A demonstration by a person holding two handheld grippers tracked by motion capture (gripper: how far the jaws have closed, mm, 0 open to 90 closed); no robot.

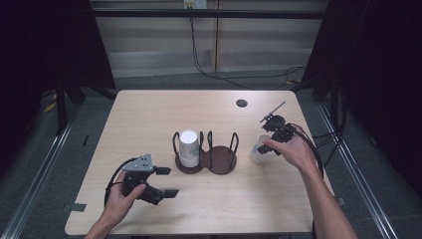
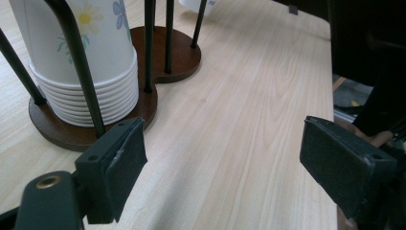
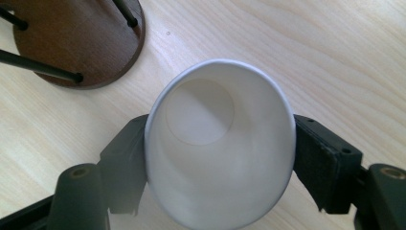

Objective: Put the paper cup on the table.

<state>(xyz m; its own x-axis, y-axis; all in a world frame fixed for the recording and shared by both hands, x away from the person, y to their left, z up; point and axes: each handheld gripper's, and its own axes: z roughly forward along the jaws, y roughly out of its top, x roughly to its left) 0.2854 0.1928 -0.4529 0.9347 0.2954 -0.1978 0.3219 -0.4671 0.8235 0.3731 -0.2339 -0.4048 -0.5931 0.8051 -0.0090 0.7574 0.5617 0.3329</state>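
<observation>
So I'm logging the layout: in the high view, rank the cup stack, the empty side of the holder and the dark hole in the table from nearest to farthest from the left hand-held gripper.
1. Cup stack: in the holder's left side, up and right of the left hand-held gripper.
2. Empty side of the holder: further right.
3. Dark hole: far side of the table, right of centre.

So the table (image 1: 149, 114) had a 2-ring cup holder (image 1: 205, 158) sitting about dead center. A stack of cups (image 1: 189, 148) stood upside down in its left ring, and the right ring had nothing in it. Just right of the holder was 1 more cup (image 1: 260, 151), pinched between the jaws of the right gripper (image 1: 268, 142). The left gripper (image 1: 166, 182) was down at the front left, near the table's front edge, jaws spread wide and aimed toward the holder.
</observation>
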